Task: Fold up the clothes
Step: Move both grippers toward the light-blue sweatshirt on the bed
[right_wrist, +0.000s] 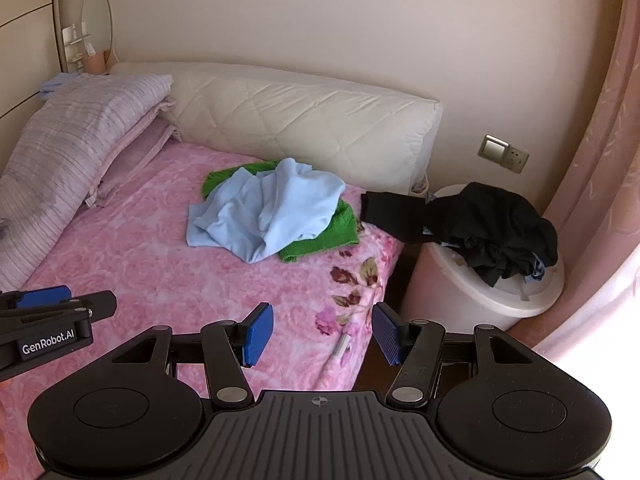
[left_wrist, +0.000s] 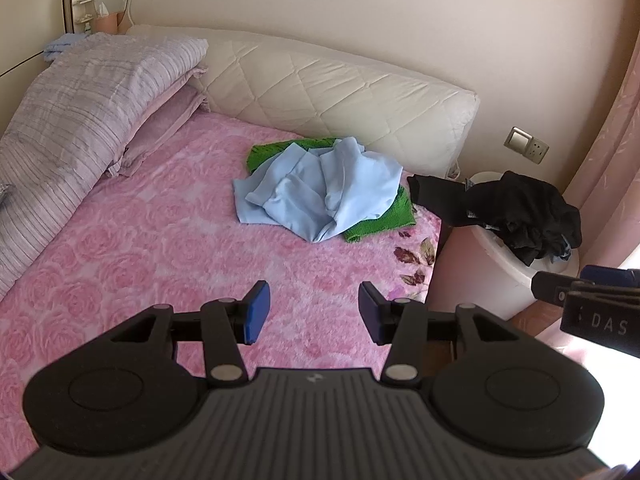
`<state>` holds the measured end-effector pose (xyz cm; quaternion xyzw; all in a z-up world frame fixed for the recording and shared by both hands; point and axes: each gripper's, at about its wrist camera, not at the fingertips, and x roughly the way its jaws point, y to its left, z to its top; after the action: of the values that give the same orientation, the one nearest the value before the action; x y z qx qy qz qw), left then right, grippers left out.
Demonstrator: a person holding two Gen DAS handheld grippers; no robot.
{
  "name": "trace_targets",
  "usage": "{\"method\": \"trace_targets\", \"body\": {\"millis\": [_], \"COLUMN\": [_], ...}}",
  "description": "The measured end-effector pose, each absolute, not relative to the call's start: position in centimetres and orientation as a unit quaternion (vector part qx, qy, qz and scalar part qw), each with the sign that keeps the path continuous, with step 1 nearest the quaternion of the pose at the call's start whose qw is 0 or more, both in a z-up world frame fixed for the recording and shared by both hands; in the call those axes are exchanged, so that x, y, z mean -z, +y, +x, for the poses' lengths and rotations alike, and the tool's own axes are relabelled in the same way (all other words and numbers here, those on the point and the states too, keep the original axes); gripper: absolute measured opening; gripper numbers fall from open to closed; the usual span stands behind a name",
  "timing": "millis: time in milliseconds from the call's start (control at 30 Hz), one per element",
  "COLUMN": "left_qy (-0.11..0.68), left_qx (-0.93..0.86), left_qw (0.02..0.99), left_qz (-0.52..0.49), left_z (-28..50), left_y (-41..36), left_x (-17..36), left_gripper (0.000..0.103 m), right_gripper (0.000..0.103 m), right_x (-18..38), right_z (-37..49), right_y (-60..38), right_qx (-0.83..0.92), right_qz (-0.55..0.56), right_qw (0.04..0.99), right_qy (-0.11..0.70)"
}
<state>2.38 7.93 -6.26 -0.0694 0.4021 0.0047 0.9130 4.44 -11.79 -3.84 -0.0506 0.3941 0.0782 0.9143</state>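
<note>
A crumpled light-blue garment point(left_wrist: 320, 188) lies far on the bed, heaped on a green knit garment point(left_wrist: 376, 220) that shows at its edges. Right of them, black clothes point(left_wrist: 516, 212) drape over a white basket.

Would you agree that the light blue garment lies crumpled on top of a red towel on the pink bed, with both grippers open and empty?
Not quite: the towel under the light blue garment is green, not red, as the right wrist view shows. The rest holds: the garment lies crumpled on the pink bed, and the left gripper and right gripper are open and empty.
</note>
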Motion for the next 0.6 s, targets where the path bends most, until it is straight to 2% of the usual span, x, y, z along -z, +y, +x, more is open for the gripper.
{"method": "trace_targets", "body": {"millis": [600], "left_qy": [0.423], "left_qx": [-0.022], "left_qw": [0.903], "left_qz": [-0.075], "left_z": [8.7], "left_y": [7.7], "left_x": [8.0], "left_gripper": [0.045], "right_gripper": [0.059], "right_x": [5.8], "right_z": [11.9], "right_y": [-11.9], "right_qx": [-0.107], "right_qz": [-0.041], "right_qw": [0.906], "right_qy": [0.407]}}
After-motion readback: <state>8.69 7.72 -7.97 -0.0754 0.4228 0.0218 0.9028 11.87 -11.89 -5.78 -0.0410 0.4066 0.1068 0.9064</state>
